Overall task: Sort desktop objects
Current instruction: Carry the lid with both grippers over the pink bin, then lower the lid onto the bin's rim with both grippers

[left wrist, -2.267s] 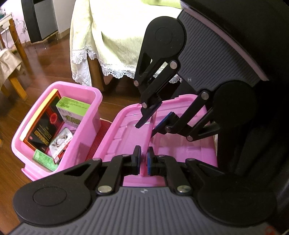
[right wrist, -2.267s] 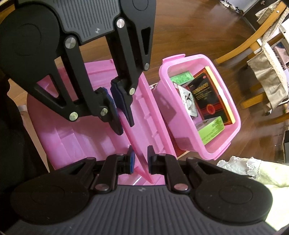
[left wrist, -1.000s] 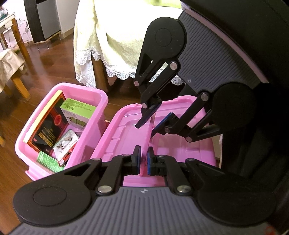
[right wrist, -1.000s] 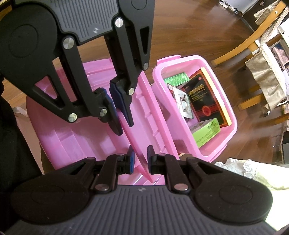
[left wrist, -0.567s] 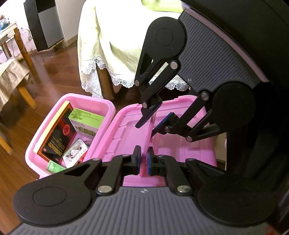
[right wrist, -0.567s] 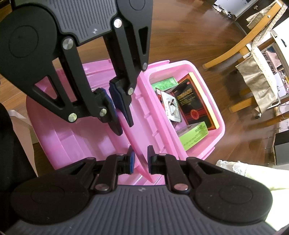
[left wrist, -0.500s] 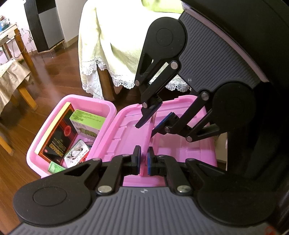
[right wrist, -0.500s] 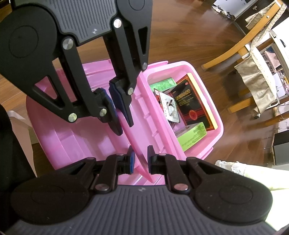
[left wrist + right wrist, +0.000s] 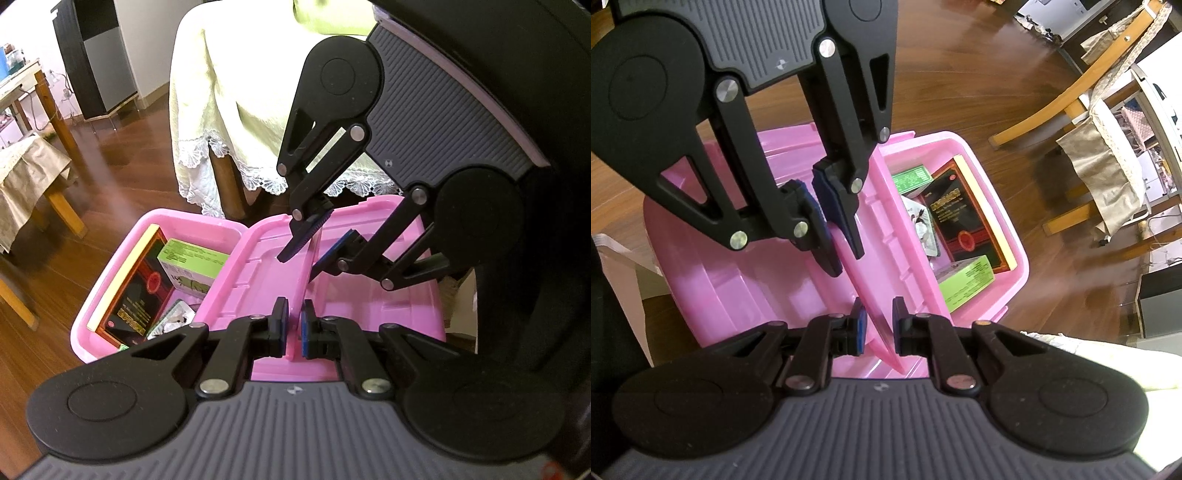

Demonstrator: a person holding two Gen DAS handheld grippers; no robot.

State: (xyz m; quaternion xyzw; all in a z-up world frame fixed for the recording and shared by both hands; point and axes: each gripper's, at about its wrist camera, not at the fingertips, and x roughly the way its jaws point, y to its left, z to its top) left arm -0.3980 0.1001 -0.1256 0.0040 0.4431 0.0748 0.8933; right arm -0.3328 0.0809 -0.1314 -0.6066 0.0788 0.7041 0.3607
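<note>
A pink lid point(image 9: 369, 288) hangs tilted beside an uncovered pink box point(image 9: 110, 280), and its edge overlaps the box's near rim. My left gripper point(image 9: 293, 325) is shut on a thin upright rib of the lid. My right gripper point(image 9: 879, 325) is shut on the same rib from the opposite side, so the two face each other. In the right wrist view the lid point(image 9: 720, 277) hides part of the box point(image 9: 1008, 221). Inside lie a dark red book point(image 9: 964, 229), a green carton point(image 9: 964, 284), a flat green pack point(image 9: 910, 177) and a white packet point(image 9: 923, 225).
The box stands on a dark wood floor point(image 9: 960, 74). Behind it is a table draped in a pale yellow lace-edged cloth point(image 9: 221, 92). A wooden chair point(image 9: 1052, 110) with beige fabric stands to one side, and a black cabinet point(image 9: 92, 55) stands by the wall.
Both grippers have carried the lid sideways toward the box. The gap between lid and box has closed, and the lid's edge now covers the box's near rim.
</note>
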